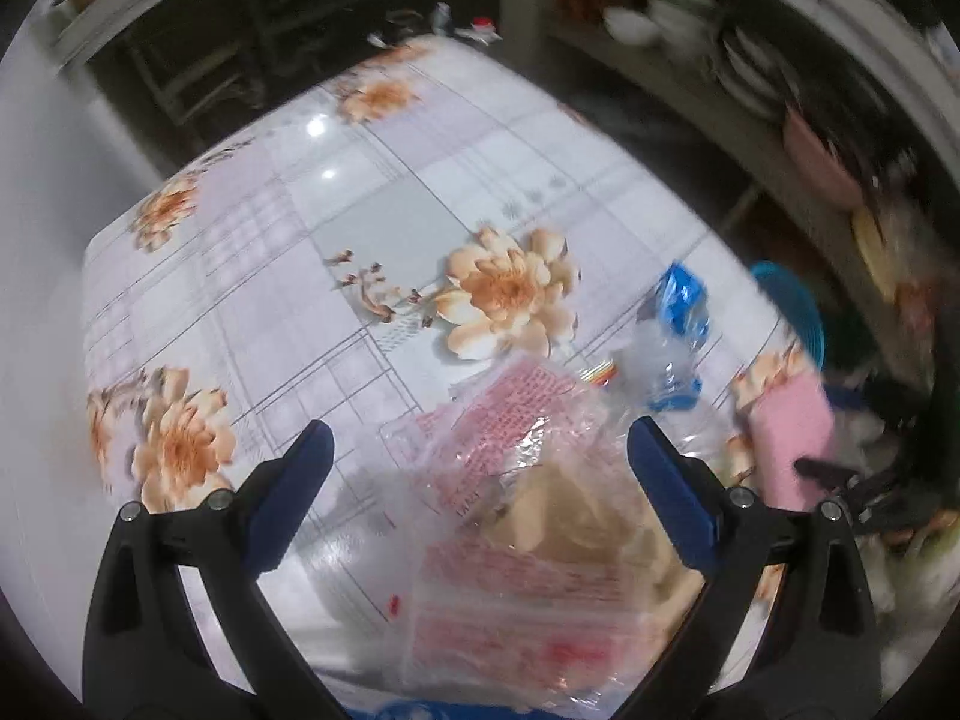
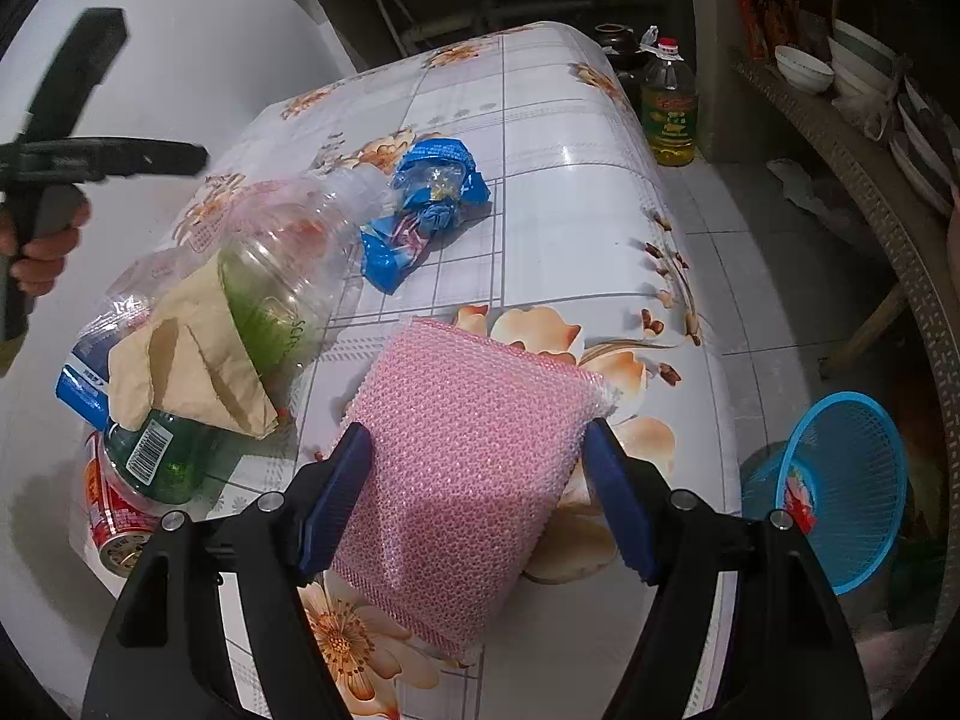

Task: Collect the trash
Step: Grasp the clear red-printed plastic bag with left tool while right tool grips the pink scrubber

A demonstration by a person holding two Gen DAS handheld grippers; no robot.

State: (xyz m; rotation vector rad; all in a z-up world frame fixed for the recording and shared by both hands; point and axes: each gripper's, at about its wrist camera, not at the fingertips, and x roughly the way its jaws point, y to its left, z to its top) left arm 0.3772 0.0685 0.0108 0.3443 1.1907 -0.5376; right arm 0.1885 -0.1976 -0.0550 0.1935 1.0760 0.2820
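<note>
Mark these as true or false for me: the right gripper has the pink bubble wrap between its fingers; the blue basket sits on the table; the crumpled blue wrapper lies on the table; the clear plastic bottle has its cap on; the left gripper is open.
1. The right gripper has the pink bubble wrap between its fingers. True.
2. The blue basket sits on the table. False: it is on the floor beside the table.
3. The crumpled blue wrapper lies on the table. True.
4. The clear plastic bottle has its cap on. False: its neck is open.
5. The left gripper is open. True.
</note>
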